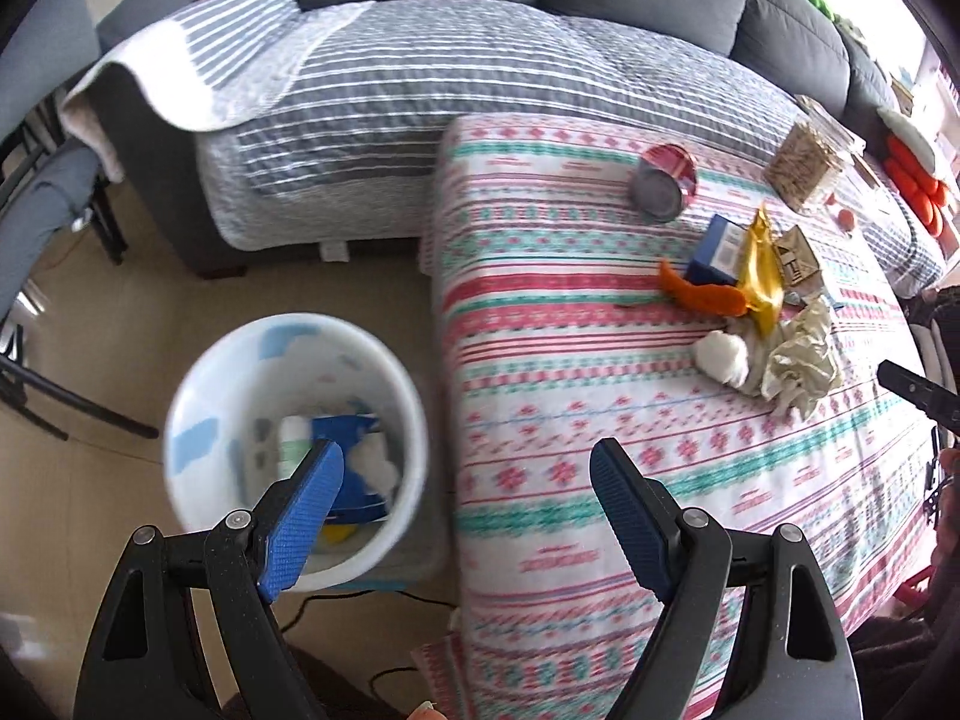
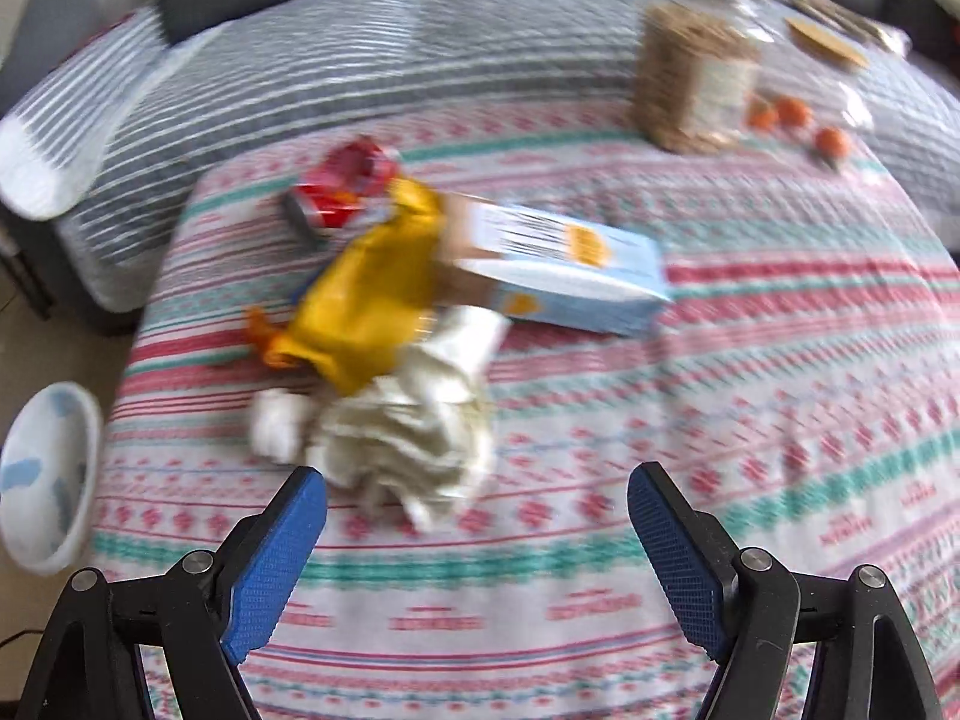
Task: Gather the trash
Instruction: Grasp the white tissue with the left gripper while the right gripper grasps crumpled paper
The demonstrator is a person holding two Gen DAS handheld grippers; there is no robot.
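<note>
The task looks partly done. The bin (image 1: 297, 450) stands on the floor just left of the table (image 1: 540, 528), and it already holds some trash: a blue piece, something white and a bit of yellow at the bottom.

A good deal is left on the table. In a loose heap lie crumpled paper (image 2: 414, 438), a white wad (image 2: 279, 426) to its left, a yellow wrapper (image 2: 372, 306), an orange scrap (image 1: 702, 294) and a pale blue box (image 2: 570, 276). A crushed red can (image 2: 342, 186) lies on its side just beyond the heap. Farther off stand a clear jar (image 2: 690, 84) and a few small orange fruits (image 2: 834, 141); these are probably not trash.

The left gripper (image 1: 468, 468) hangs over the gap between bin and table, its jaws apart and empty. The right gripper (image 2: 477, 510) is above the table just near of the crumpled paper, jaws also apart with nothing between them. I judge the paper the likely next pick, since it lies closest.
</note>
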